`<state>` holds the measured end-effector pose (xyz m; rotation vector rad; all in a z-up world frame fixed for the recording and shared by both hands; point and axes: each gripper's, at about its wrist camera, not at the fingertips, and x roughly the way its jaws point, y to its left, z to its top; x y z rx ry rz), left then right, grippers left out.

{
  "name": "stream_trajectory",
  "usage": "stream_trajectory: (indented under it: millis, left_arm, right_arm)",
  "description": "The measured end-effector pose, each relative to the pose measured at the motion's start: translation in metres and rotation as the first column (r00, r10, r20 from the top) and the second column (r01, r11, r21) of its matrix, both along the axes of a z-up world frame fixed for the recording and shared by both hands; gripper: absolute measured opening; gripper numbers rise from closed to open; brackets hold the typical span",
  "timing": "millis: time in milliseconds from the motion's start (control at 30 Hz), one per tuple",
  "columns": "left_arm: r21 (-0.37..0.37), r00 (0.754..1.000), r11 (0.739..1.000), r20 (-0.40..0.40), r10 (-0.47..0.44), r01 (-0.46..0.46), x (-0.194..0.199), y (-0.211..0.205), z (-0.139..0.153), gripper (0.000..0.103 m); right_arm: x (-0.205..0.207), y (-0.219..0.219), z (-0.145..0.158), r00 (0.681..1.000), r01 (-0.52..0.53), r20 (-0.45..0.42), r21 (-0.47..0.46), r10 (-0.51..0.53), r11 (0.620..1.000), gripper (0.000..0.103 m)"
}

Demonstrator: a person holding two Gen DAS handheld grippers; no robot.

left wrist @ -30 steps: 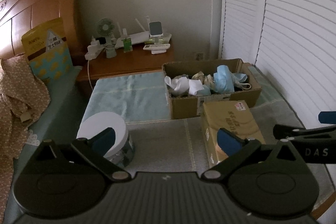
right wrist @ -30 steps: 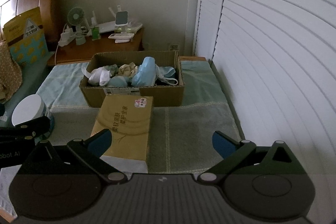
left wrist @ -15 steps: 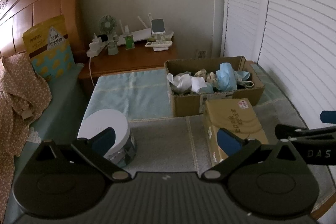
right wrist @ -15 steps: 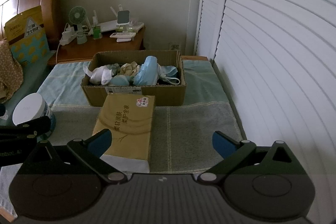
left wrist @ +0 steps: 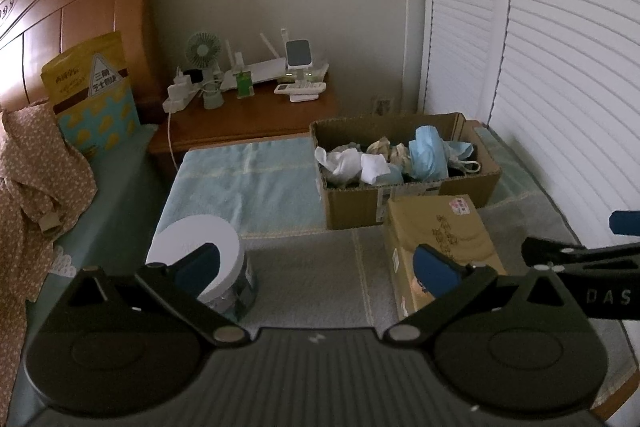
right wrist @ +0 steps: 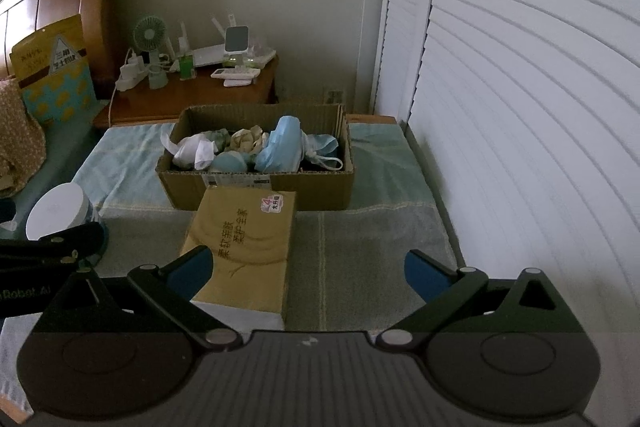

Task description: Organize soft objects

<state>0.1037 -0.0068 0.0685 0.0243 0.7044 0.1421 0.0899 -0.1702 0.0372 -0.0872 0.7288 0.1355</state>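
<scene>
A cardboard box (left wrist: 472, 187) (right wrist: 320, 189) stands on the towel-covered surface, filled with soft things: white socks (left wrist: 360, 167), blue face masks (right wrist: 284, 143) and crumpled cloth. A yellow tissue pack (left wrist: 444, 235) (right wrist: 248, 235) lies just in front of the box. A white-lidded round tub (left wrist: 208, 247) (right wrist: 60, 211) stands to the left. My left gripper (left wrist: 316, 267) is open and empty, held back from the tub and the pack. My right gripper (right wrist: 308, 271) is open and empty, above the pack's near end.
A wooden nightstand (left wrist: 248, 119) with a small fan, router and chargers stands behind. A bed with a wooden headboard (left wrist: 76, 39), a yellow bag and a patterned cloth (left wrist: 32, 167) lies left. White louvred doors (right wrist: 520, 107) close off the right side.
Both grippers have drawn back and lifted a little, so the box, pack and tub look slightly farther. Nothing was grasped or moved.
</scene>
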Motion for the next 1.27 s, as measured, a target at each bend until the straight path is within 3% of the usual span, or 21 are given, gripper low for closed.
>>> stream_trajectory:
  millis: [1267]
  left_arm:
    - [0.001, 1.0, 1.0, -0.01, -0.005, 0.005, 0.013, -0.002, -0.003, 0.102]
  right_arm:
    - [0.01, -0.002, 0.0, 1.0, 0.004, 0.003, -0.007, -0.004, 1.0, 0.103]
